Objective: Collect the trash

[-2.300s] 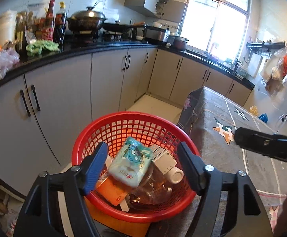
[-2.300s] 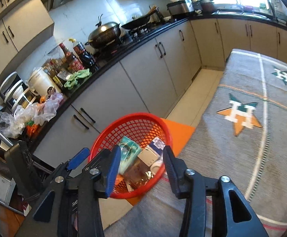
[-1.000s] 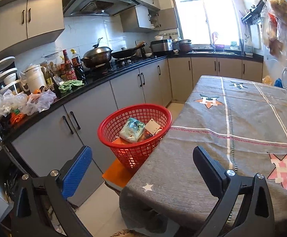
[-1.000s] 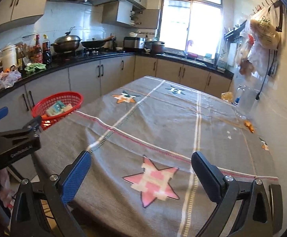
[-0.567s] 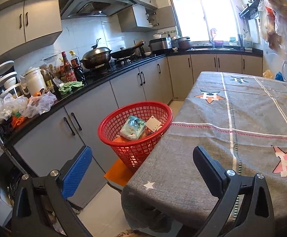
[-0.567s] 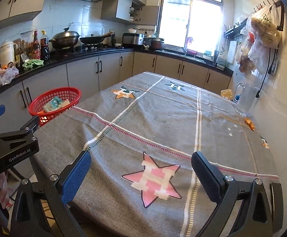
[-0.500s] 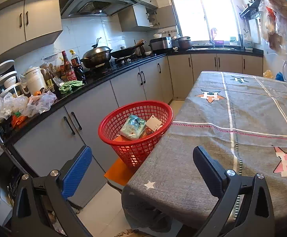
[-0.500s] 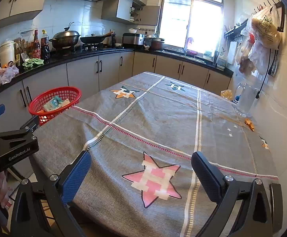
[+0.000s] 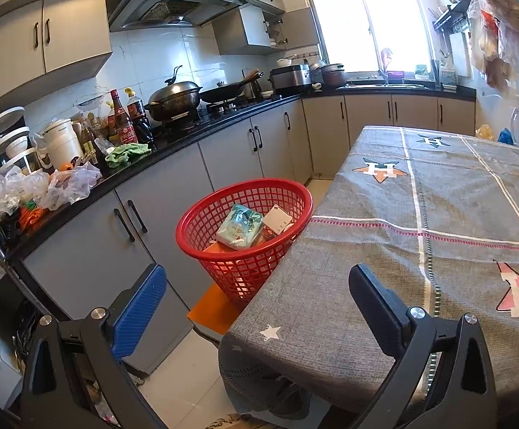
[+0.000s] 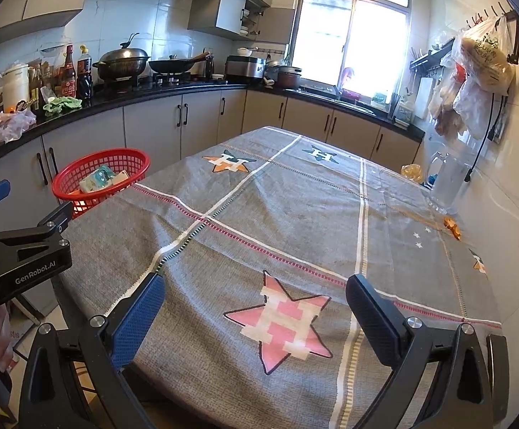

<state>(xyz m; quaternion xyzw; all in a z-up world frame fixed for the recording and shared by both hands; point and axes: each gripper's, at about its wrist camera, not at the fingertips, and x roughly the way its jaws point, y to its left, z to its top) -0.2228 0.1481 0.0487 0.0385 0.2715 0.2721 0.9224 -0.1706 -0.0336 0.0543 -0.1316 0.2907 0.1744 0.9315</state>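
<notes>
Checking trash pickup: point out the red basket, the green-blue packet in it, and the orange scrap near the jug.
red basket [image 9: 188, 214], left wrist view, near rim.
green-blue packet [image 9: 239, 228], left wrist view, printed face.
orange scrap [image 10: 452, 228], right wrist view, middle.

left wrist: faces basket [image 9: 244, 214] | right wrist: along table [image 10: 295, 207] | shared: both

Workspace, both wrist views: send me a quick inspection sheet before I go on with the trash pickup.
Surface: table under a grey tablecloth, star patterns.
Job's things: red basket beside the table on an orange stool, holding a teal packet and a white card.
Clutter: orange scraps and a clear pitcher by the table's far right edge.
Grippers: left gripper and right gripper both open, empty.
Cables: black cord hanging on the right wall.
Surroundings: counter with wok, bottles, plastic bags.
</notes>
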